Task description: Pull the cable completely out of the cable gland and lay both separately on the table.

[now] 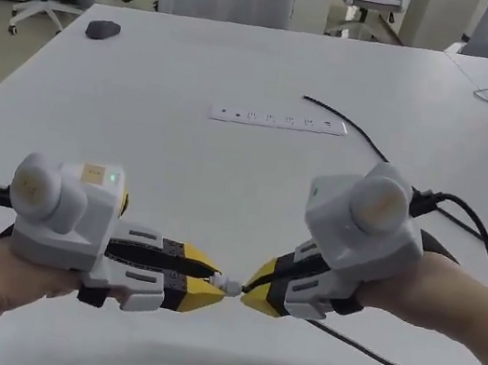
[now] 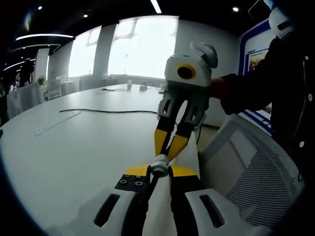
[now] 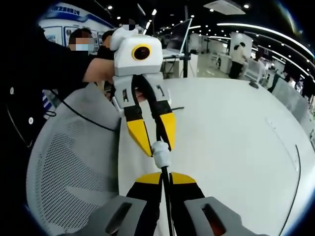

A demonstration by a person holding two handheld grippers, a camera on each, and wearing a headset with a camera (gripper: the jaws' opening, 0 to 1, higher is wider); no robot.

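"What are the two tools like?"
"The left gripper (image 1: 208, 287) and right gripper (image 1: 254, 295) have pale grey shells, black jaws with yellow tips, and a black cord (image 1: 425, 203) each."
"And clothing?"
"A dark sleeve (image 2: 256, 91)."

Open table (image 1: 180, 171) ahead; power strip (image 1: 279, 120), mouse (image 1: 103, 29) beyond.

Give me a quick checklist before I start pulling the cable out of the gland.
1. Hold of the left gripper on the cable gland: ok, shut at its tips.
2. Hold of the right gripper on the cable: ok, shut.
3. Cable free of the gland: not ok, it runs through it.
4. Grippers tip to tip for a straight pull: ok.
5. Gland nut loosened: cannot tell.
6. Bare table to lay both parts on: ok.
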